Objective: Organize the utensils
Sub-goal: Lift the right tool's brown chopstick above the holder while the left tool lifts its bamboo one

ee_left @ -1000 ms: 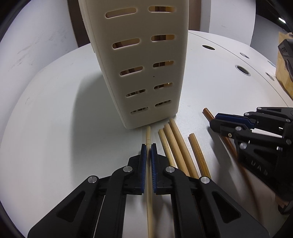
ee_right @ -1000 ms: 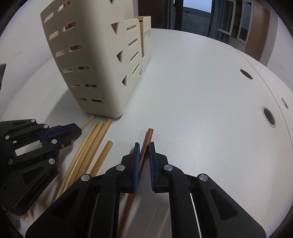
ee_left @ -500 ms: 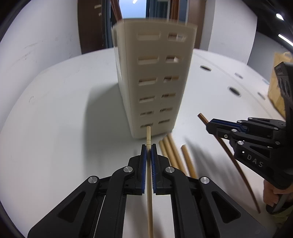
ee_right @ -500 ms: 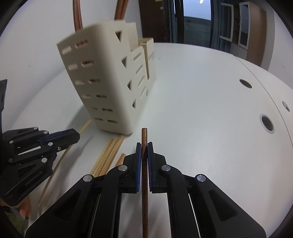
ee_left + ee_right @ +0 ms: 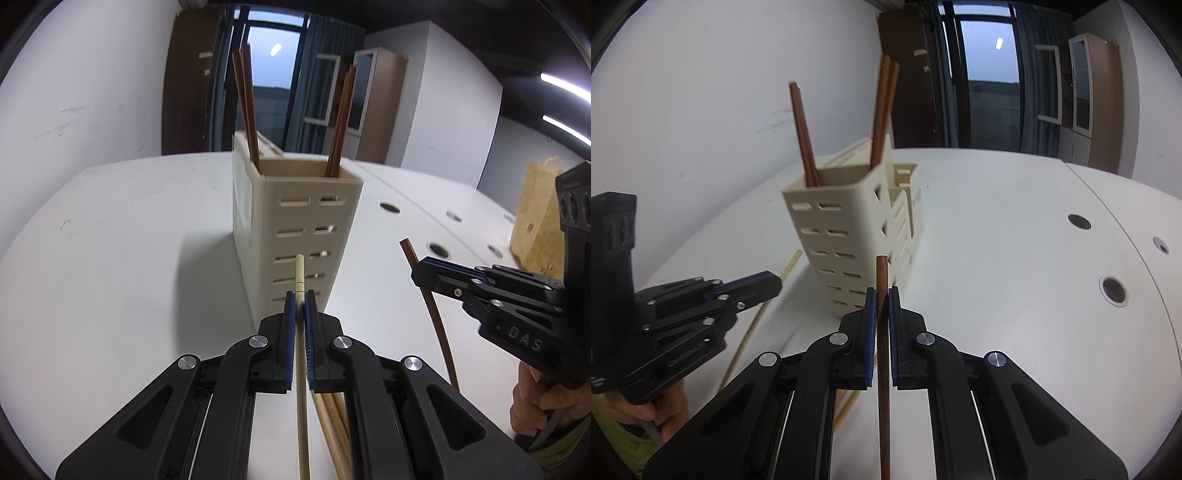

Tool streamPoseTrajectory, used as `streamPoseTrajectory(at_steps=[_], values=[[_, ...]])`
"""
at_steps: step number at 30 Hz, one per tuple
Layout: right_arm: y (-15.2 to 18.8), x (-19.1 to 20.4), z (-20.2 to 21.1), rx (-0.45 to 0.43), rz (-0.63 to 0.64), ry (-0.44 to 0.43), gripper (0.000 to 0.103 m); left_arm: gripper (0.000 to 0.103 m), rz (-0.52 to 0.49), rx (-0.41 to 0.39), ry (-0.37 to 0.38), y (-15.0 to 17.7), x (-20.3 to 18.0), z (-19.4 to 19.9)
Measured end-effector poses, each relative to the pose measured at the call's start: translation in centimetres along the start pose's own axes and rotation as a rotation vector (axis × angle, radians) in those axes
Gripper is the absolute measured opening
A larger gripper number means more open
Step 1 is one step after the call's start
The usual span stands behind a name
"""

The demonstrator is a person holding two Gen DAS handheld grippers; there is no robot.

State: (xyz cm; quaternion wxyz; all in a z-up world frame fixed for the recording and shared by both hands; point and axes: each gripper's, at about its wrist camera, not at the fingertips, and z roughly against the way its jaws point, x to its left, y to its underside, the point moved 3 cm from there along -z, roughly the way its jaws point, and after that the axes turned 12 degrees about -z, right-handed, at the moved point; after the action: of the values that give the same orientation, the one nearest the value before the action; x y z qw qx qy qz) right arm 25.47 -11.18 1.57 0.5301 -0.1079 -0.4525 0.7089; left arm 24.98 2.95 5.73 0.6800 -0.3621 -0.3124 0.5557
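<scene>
Left wrist | left gripper [image 5: 300, 295] jaws clamp one pale chopstick [image 5: 300, 269] | right gripper [image 5: 881, 291] jaws clamp one dark chopstick [image 5: 881, 275]

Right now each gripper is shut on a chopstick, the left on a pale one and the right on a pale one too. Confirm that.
Not quite. The left gripper is shut on a pale chopstick, but the right gripper is shut on a dark brown chopstick, not a pale one. The right wrist view shows it clearly.
</scene>
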Motion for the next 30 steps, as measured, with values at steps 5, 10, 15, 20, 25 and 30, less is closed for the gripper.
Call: streamPoseTrajectory(at_steps=[5,10,15,20,25,30], values=[[-0.5,0.8,1.5,-0.039,0.009,-0.032,0.007,0.004,0.002,-0.055,0.010,-0.5,-0.2,1.2],[-1.2,1.5,3.3,-0.088,0.012,-0.058,0.007,0.004,-0.014,-0.166,0.011,-1.8,-0.8,3.2],[-2.4,2.6,6.0,-0.174,0.024,-0.070,0.007,0.004,-0.021,-0.256,0.009,-2.9,-1.8,4.4],[-3.9,3.5,7.2,-0.218,0.024,-0.084,0.007,0.004,-0.029,-0.344,0.013,-4.2,-1.1,5.7],[-5.7,4.6,7.9,-0.274,0.035,-0.099,0.007,0.004,-0.041,-0.435,-0.025,-5.8,-0.5,6.8],[-7.2,4.6,8.3,-0.319,0.038,-0.093,0.007,0.004,-0.035,-0.544,-0.028,-7.8,-0.3,8.0]])
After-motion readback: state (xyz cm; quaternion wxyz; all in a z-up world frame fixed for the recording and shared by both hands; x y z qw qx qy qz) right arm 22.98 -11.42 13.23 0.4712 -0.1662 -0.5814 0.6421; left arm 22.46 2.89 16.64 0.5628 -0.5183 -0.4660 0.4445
